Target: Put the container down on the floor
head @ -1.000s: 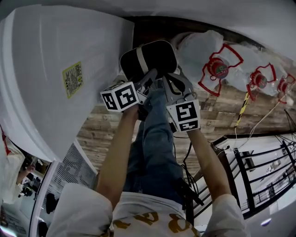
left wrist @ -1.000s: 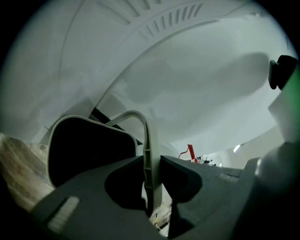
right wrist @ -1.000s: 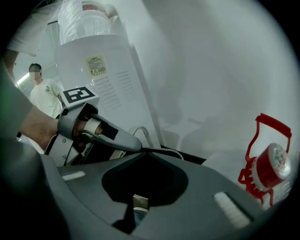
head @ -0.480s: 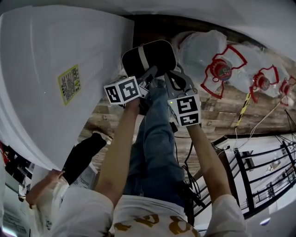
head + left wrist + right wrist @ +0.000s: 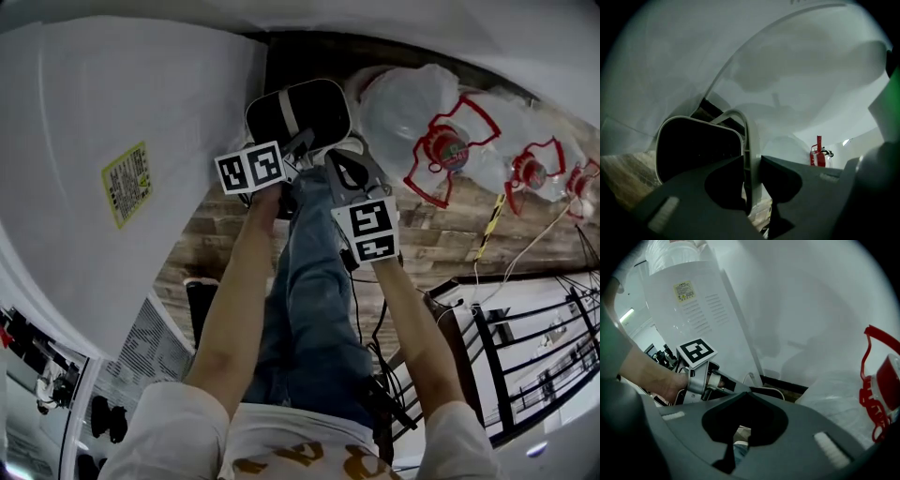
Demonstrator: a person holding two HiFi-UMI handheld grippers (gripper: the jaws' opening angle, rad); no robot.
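Observation:
A black container (image 5: pixel 314 112) with a white rim and a white handle hangs low over the wood floor (image 5: pixel 450 234), beside a white appliance. My left gripper (image 5: pixel 296 150) is shut on that handle; in the left gripper view the white handle (image 5: pixel 749 140) runs between the jaws of the left gripper (image 5: pixel 752 187), with the container's dark body (image 5: pixel 698 145) just behind. My right gripper (image 5: pixel 339 167) sits close beside the container on the right. In its own view the right gripper (image 5: pixel 736 437) has its jaws together with nothing seen between them.
A tall white appliance (image 5: pixel 122 141) with a yellow label fills the left. Bagged water jugs (image 5: pixel 441 131) with red handles lie at the right. A black wire rack (image 5: pixel 525 347) and cables stand at the lower right. The person's jeans-clad leg (image 5: pixel 314 281) is below the grippers.
Both grippers and the container have shifted slightly up the picture. An arm in a black sleeve that showed at the lower left half a second ago is gone.

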